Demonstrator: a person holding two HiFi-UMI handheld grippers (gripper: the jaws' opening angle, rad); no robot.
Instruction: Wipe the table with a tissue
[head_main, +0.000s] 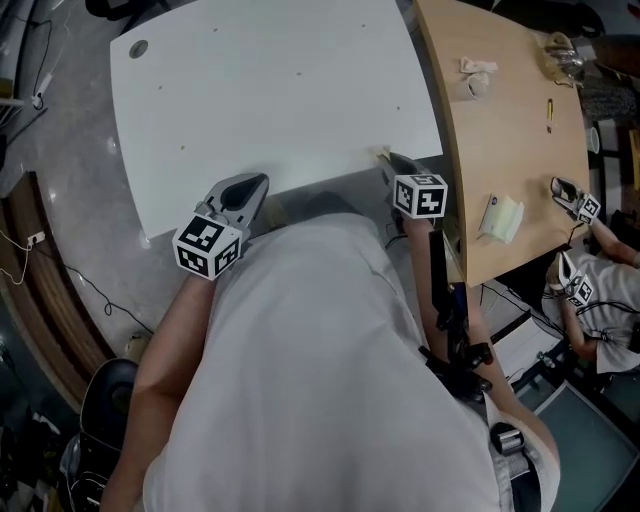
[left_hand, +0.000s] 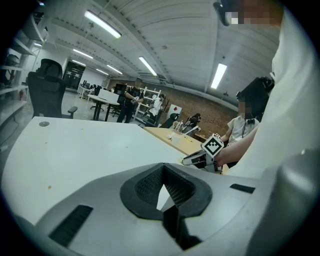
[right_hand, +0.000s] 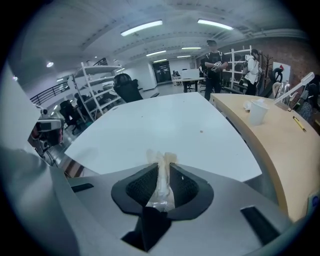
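Observation:
The white table (head_main: 270, 90) fills the upper part of the head view, and both grippers hang at its near edge. My right gripper (head_main: 392, 162) is at the table's near right corner, shut on a strip of white tissue (right_hand: 162, 175) that sticks out past the pads and shows as a pale bit (head_main: 383, 153) in the head view. In the right gripper view the jaws (right_hand: 161, 167) point down across the tabletop (right_hand: 165, 125). My left gripper (head_main: 243, 193) hovers over the near left edge, jaws shut and nothing held (left_hand: 164, 175); its view also shows the right gripper (left_hand: 200, 159).
A curved wooden table (head_main: 510, 120) adjoins the white one on the right, with crumpled paper, a cup (right_hand: 257, 111) and a tissue pack (head_main: 503, 217). Another person's grippers (head_main: 575, 200) work at its far side. A chair base (head_main: 105, 400) stands at lower left.

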